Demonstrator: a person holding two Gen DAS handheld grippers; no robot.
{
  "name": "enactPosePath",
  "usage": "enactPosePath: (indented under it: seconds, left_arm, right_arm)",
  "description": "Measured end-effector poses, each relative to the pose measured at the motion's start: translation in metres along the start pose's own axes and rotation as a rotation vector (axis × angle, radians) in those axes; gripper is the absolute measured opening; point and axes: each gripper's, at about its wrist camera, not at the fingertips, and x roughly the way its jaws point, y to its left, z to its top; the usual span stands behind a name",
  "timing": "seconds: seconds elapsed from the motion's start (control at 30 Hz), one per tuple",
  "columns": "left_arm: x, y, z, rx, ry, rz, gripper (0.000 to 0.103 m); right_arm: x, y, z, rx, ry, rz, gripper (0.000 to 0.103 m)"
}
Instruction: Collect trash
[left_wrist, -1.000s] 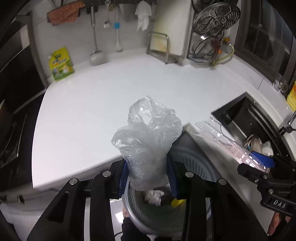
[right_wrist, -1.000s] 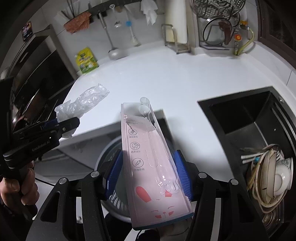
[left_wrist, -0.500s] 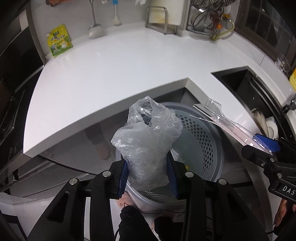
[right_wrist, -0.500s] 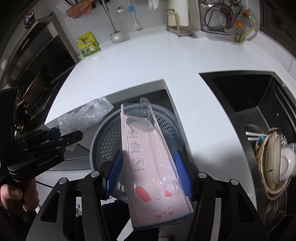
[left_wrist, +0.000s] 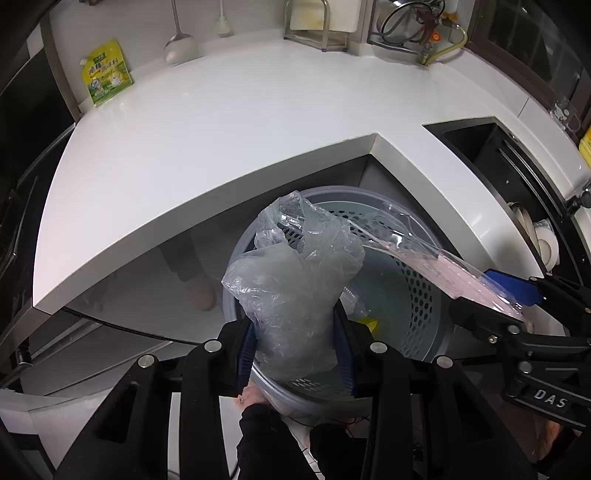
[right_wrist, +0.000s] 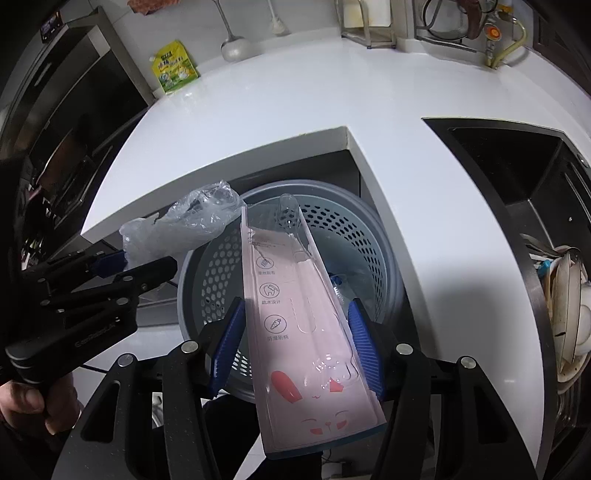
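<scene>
Both grippers now lower over bin (left_wrist: 413, 295); left gripper (left_wrist: 297, 332) pinching bag (left_wrist: 291, 280), right gripper (right_wrist: 295, 347) pinching package (right_wrist: 303, 325).

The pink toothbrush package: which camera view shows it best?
The right wrist view. There the pink toothbrush package lies full length between the right gripper fingers, printed face readable. The left wrist view shows it only edge-on, above the basket.

Your left claw (left_wrist: 295, 347) has blue pads around a clear crinkled bag (left_wrist: 291, 280). Your right claw (right_wrist: 295, 350) grips a pink package (right_wrist: 306, 325) with a rabbit face, over a grey perforated bin (right_wrist: 369, 240).
</scene>
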Motion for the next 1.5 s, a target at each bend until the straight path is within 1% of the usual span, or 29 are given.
enactPosePath:
  seconds: [0.23,0.4,0.5,0.53,0.6,0.63,0.7,1.0,1.17,1.23,1.3,1.43,1.5]
  left_arm:
    - [-0.001,0.006,0.003,-0.021,0.002,0.000,0.039]
    - [-0.001,0.006,0.003,-0.030,0.000,-0.008,0.041]
    - [-0.002,0.005,0.004,-0.033,0.004,-0.008,0.043]
    - [-0.002,0.005,0.005,-0.033,0.004,-0.007,0.044]
    - [-0.003,0.005,0.006,-0.037,0.003,-0.006,0.052]
    - [-0.004,0.005,0.006,-0.040,0.001,-0.006,0.053]
    - [-0.007,0.004,0.008,-0.041,-0.004,-0.004,0.056]
    - [-0.020,0.000,0.013,-0.043,-0.039,0.006,0.063]
    - [-0.028,0.001,0.014,-0.051,-0.052,0.013,0.065]
    - [-0.032,0.001,0.015,-0.056,-0.061,0.017,0.068]
    - [-0.035,0.000,0.015,-0.062,-0.071,0.025,0.072]
    - [-0.041,0.000,0.015,-0.068,-0.082,0.036,0.075]
    - [-0.044,-0.001,0.014,-0.070,-0.086,0.037,0.078]
  right_arm:
    - [0.011,0.000,0.006,0.007,0.038,0.001,0.055]
    - [0.012,0.000,0.008,0.010,0.043,-0.001,0.056]
    - [0.008,0.000,0.009,0.013,0.024,0.000,0.056]
    - [0.006,0.000,0.009,0.014,0.017,0.001,0.059]
    - [0.003,-0.001,0.010,0.016,0.001,0.002,0.065]
    - [0.000,-0.002,0.011,0.016,-0.011,0.003,0.066]
    - [-0.003,-0.003,0.011,0.012,-0.022,0.001,0.066]
    - [-0.022,-0.006,0.009,0.019,-0.069,-0.006,0.066]
    - [-0.031,-0.006,0.007,0.025,-0.087,-0.010,0.066]
    - [-0.035,-0.006,0.006,0.026,-0.093,-0.013,0.066]
    - [-0.037,-0.005,0.005,0.026,-0.098,-0.014,0.066]
    - [-0.042,-0.002,0.002,0.024,-0.106,-0.016,0.066]
    - [-0.044,-0.001,0.001,0.024,-0.112,-0.016,0.066]
